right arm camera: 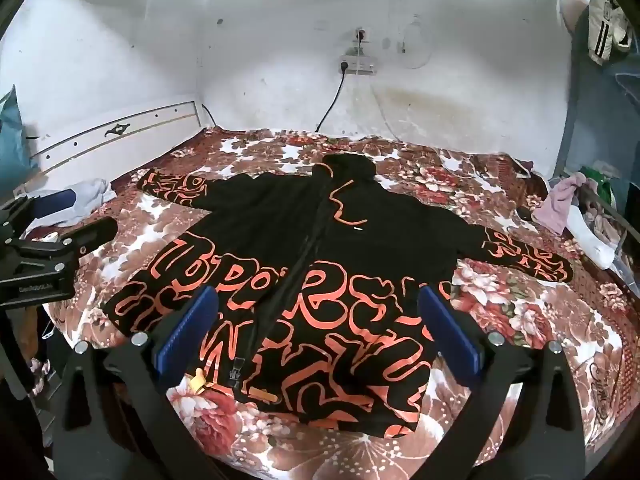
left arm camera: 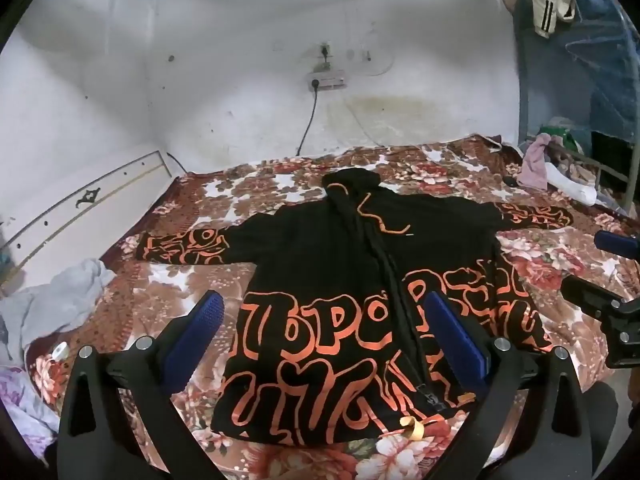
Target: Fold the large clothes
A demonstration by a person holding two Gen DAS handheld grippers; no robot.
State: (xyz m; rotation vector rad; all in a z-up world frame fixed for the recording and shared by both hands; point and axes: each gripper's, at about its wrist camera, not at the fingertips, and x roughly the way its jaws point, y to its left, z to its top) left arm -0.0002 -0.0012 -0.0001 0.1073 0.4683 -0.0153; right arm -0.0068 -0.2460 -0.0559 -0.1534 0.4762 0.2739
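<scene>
Looking through both wrist cameras, I am seeing a black hooded jacket [left arm camera: 360, 264] with orange lettering, and I am using this jacket as my landmark. It is lying flat on the bed [left arm camera: 568, 248], on a bedspread with a red and brown flower pattern, its front side up and the zipper closed along the middle. The hood [left arm camera: 352, 180] is pointing toward the white wall [left arm camera: 240, 100] behind the jacket, and the hem is lying at the near edge of the bed, closest to me. Both sleeves are stretching out to the sides.

I am holding the left hand-held gripper [left arm camera: 324, 344] above the jacket's hem, more over the left half of the hem. Its blue pads are standing wide apart and nothing is between them. The right hand-held gripper [right arm camera: 318, 336] is hovering over the right half of the hem, also wide open and holding nothing. In the left camera I am seeing the right one at the jacket's right side [left arm camera: 612, 280], and in the right camera the left one is showing at the jacket's left side [right arm camera: 48, 256].

Beyond the left sleeve, a pale crumpled cloth [left arm camera: 68, 292] is lying near the white headboard [left arm camera: 84, 204]. Beyond the right sleeve, some pink and white clothes [right arm camera: 576, 220] are lying at the bed's edge. On the wall behind the hood, a power strip [left arm camera: 326, 80] is hanging with a black cable going down.
</scene>
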